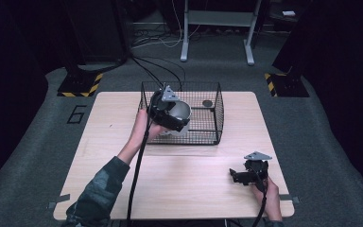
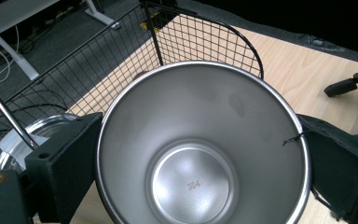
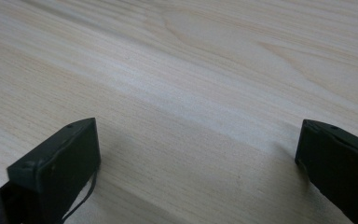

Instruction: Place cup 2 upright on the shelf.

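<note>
A shiny steel cup [image 2: 200,140], stamped 304 on its bottom, sits between the two black jaws of my left gripper [image 2: 203,161], which is shut on its sides. From above, the cup [image 1: 184,109] and left gripper [image 1: 176,118] hang over the left part of a black wire basket [image 1: 217,97]. My right gripper [image 1: 235,176] rests low over the table's front right, jaws pointing left. In its own view the right gripper [image 3: 198,158] stands wide open over bare wood [image 3: 205,70], with nothing between the jaws.
Inside the basket [image 2: 121,56] lies a small dark round thing [image 1: 207,103]. Below the cup at left is another round steel piece [image 2: 14,144] with a thin metal rod [image 2: 7,116]. Cables trail off the table's back edge. The light wooden table [image 1: 123,165] has taped front corners.
</note>
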Available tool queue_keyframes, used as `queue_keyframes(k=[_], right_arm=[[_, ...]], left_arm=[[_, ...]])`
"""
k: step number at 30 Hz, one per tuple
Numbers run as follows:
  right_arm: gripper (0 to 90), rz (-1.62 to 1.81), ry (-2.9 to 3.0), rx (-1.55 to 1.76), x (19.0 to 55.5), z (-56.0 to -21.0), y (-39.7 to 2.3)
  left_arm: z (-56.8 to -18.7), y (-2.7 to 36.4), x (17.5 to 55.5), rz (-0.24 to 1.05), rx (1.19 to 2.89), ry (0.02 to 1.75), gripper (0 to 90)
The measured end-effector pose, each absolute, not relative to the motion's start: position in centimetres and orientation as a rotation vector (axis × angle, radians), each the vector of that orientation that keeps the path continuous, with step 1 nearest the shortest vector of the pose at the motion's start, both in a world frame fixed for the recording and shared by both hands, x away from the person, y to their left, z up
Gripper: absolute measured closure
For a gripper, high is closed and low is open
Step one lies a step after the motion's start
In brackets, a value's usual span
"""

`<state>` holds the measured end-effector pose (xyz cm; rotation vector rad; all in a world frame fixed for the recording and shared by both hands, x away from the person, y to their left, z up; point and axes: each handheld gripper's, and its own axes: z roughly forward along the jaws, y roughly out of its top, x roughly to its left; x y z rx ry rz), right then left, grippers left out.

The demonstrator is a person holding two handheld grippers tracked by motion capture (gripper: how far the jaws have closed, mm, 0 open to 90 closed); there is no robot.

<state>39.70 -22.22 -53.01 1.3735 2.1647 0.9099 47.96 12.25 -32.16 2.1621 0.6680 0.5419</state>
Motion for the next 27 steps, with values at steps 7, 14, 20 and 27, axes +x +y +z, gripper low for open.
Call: queue_keyframes(k=[7, 14, 20, 27], right_arm=[[0.0, 0.91, 2.165, 1.374, 39.7, -53.0, -22.2], [0.0, 0.91, 2.165, 1.373, 39.7, -53.0, -22.2], [0.0, 0.915, 2.158, 1.384, 39.7, -53.0, -22.2], [0.0, 0.915, 2.157, 1.384, 39.7, -53.0, -22.2]], left_arm=[[-32.1, 11.7, 49.0, 0.529, 2.17, 0.668, 6.1], [-32.0, 10.8, 49.9, 0.528, 2.176, 0.663, 6.0], [-32.1, 9.9, 50.8, 0.539, 2.18, 0.652, 6.0], [-32.3, 9.2, 51.8, 0.534, 2.172, 0.659, 6.0]])
